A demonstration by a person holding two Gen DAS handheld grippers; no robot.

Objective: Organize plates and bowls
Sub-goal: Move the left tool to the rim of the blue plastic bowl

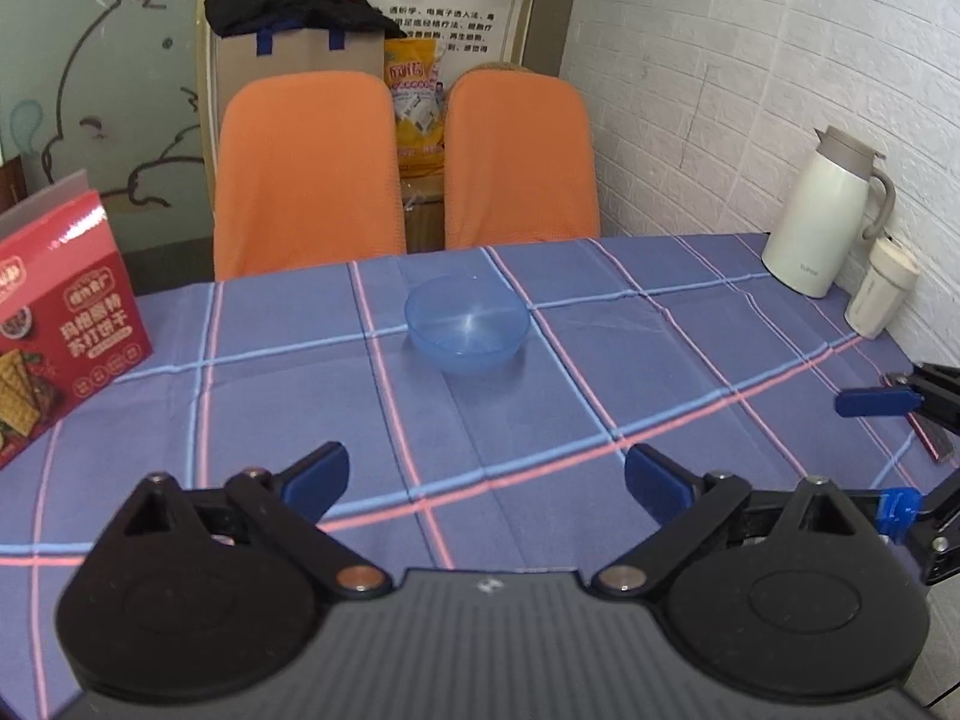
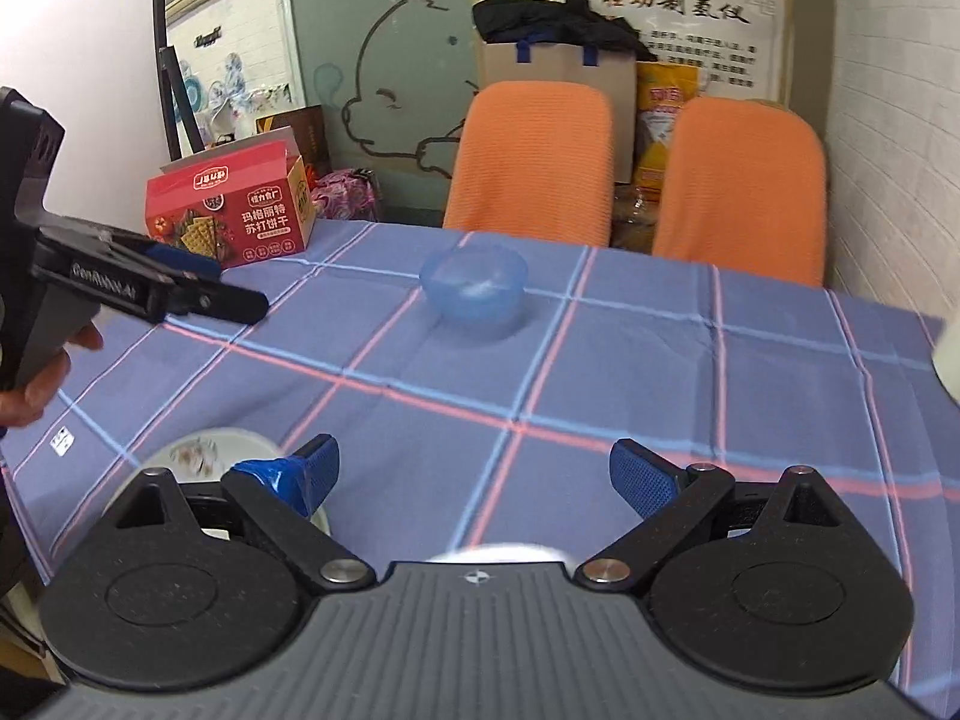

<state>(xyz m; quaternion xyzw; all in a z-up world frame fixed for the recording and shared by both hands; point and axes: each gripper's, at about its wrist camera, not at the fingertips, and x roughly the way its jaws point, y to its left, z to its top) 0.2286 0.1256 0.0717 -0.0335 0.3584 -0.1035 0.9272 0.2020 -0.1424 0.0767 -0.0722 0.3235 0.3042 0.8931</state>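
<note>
A translucent blue bowl (image 1: 467,323) (image 2: 474,288) stands upright on the blue plaid tablecloth (image 1: 540,420), toward the far side near two orange chairs. My left gripper (image 1: 486,477) is open and empty, well short of the bowl. My right gripper (image 2: 474,474) is also open and empty. A white plate with a printed pattern (image 2: 192,456) lies under its left finger, partly hidden. A second pale rim (image 2: 498,552) peeks out just ahead of the right gripper's body. The right gripper's tip (image 1: 882,402) shows at the right edge of the left wrist view; the left gripper (image 2: 150,288), held by a hand, shows in the right wrist view.
A red cracker box (image 1: 60,324) (image 2: 234,210) stands at the table's left edge. A white thermos jug (image 1: 822,216) and a small cream cup (image 1: 882,294) sit by the brick wall on the right. Two orange chairs (image 1: 306,174) back the far edge.
</note>
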